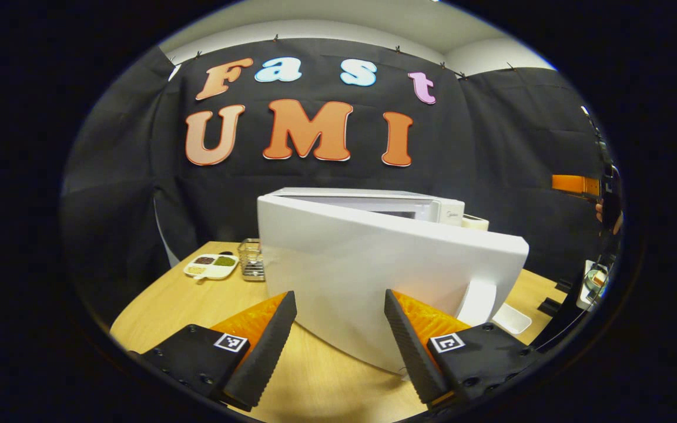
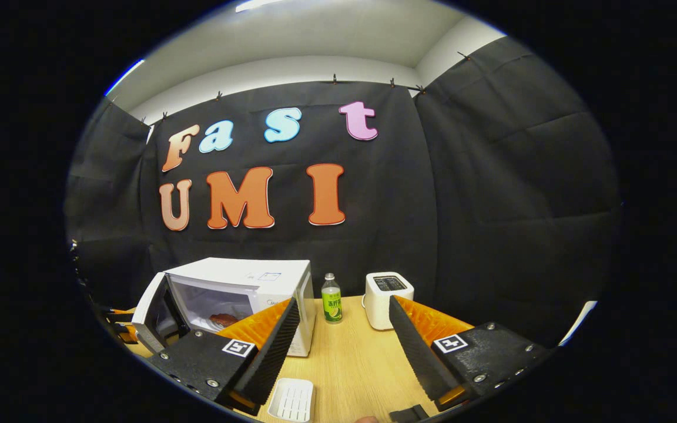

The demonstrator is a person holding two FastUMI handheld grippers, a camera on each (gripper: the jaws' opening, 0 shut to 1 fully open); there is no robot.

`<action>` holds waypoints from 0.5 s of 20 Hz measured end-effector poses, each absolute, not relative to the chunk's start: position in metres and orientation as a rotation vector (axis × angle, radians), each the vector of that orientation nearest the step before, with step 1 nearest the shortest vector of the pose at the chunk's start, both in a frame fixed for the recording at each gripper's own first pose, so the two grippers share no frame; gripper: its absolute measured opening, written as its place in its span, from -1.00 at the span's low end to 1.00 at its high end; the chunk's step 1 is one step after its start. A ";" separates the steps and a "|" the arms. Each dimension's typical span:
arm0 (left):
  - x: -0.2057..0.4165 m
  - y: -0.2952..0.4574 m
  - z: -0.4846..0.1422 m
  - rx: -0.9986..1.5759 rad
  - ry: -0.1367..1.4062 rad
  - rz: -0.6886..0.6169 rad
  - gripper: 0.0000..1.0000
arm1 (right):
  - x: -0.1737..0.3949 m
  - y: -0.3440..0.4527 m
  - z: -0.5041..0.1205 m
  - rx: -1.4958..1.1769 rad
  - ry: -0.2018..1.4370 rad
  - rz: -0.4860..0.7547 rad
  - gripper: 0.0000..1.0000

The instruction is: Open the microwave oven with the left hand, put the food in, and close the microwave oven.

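While the white box-shaped microwave oven stands lower left in the right gripper view, door ajar, reddish food lies inside; left gripper and right gripper both spread, empty.

White microwave oven stands on the wooden table, box-shaped, upright. Its door is swung partway open, hinged on the oven's left side, plain white outer face toward my left-hand camera, with a curved white handle at its free edge. Food, reddish-brown, lies inside the oven cavity on its floor, behind the open door.
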State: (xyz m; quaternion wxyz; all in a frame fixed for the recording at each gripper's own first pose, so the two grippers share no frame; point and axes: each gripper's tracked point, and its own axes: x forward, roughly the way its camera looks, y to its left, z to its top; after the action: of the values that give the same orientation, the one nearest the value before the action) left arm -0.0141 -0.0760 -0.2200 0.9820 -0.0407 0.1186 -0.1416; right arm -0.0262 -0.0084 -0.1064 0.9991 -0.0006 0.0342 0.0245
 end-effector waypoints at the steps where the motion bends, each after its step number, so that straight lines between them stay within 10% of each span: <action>1: -0.009 -0.087 -0.217 -0.083 0.231 -0.305 0.80 | -0.027 -0.013 -0.106 0.001 0.070 0.041 0.90; 5: 0.010 -0.116 -0.206 -0.046 0.193 -0.335 -0.48 | -0.029 -0.030 -0.102 0.007 0.063 0.009 0.90; 7: 0.018 -0.130 -0.207 -0.061 0.201 -0.359 -0.85 | -0.030 -0.038 -0.101 0.017 0.063 -0.003 0.89; 10: 0.035 -0.151 -0.207 -0.059 0.212 -0.386 -0.90 | -0.031 -0.050 -0.102 0.025 0.065 -0.022 0.90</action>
State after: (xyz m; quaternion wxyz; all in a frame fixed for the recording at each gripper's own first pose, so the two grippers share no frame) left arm 0.0352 -0.1515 -0.2070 0.9754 -0.0293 0.1051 -0.1916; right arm -0.0306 -0.0497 -0.1019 0.9993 0.0124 0.0327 -0.0110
